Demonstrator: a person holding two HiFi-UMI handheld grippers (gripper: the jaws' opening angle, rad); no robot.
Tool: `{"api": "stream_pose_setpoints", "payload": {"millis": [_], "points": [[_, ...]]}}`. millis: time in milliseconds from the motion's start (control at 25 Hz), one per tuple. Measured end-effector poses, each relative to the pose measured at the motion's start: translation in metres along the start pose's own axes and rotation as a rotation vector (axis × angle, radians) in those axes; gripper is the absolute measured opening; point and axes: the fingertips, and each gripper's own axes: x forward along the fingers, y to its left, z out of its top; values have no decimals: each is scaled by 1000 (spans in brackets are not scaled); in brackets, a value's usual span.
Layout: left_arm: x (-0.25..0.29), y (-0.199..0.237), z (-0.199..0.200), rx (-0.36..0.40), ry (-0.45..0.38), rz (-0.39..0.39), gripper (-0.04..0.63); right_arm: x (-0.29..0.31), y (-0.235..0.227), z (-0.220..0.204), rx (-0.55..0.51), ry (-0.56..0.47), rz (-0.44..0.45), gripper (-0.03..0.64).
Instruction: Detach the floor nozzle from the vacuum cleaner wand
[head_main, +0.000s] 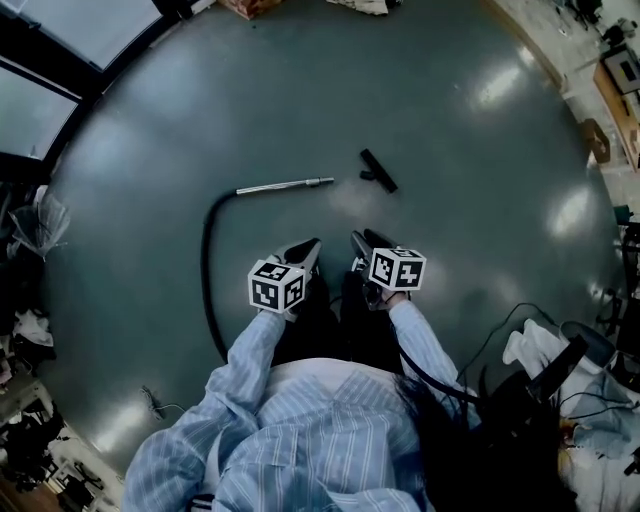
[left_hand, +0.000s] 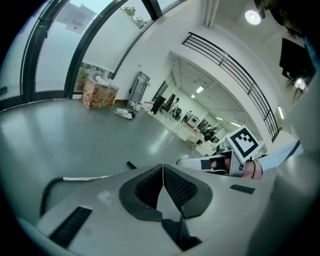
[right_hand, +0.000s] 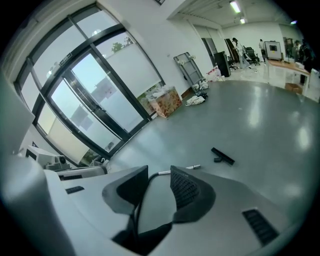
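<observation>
**Nozzle lies off the wand, both tools empty**

Nearest me, my left tool is pinched fully shut on nothing. My right tool stands fairly wide, with only the floor showing through its gap. Both hang above the floor, touching nothing. Farther out lies the wand, a stiff, smooth metal tube trailing a limp black hose. I judge it light but slippery, best taken mid-tube. Beyond its free end, clearly apart from it, lies the floor nozzle. It looks like rigid plastic, probably light, best gripped at its neck.
</observation>
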Motion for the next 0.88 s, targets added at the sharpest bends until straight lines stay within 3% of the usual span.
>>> {"api": "stream_pose_setpoints", "payload": {"millis": [240, 600, 760, 880], "points": [[1, -18, 0, 99, 32, -41, 11, -15, 1, -24, 23, 22, -3, 143], [-10, -68, 12, 110, -95, -6, 11, -67, -14, -45, -48, 5, 7, 143], [-11, -99, -8, 65, -153, 50, 11, -108, -38, -75, -105, 40, 9, 143], [-11, -142, -48, -9, -189, 98, 11, -153, -70, -106, -129, 62, 32, 143]]}}
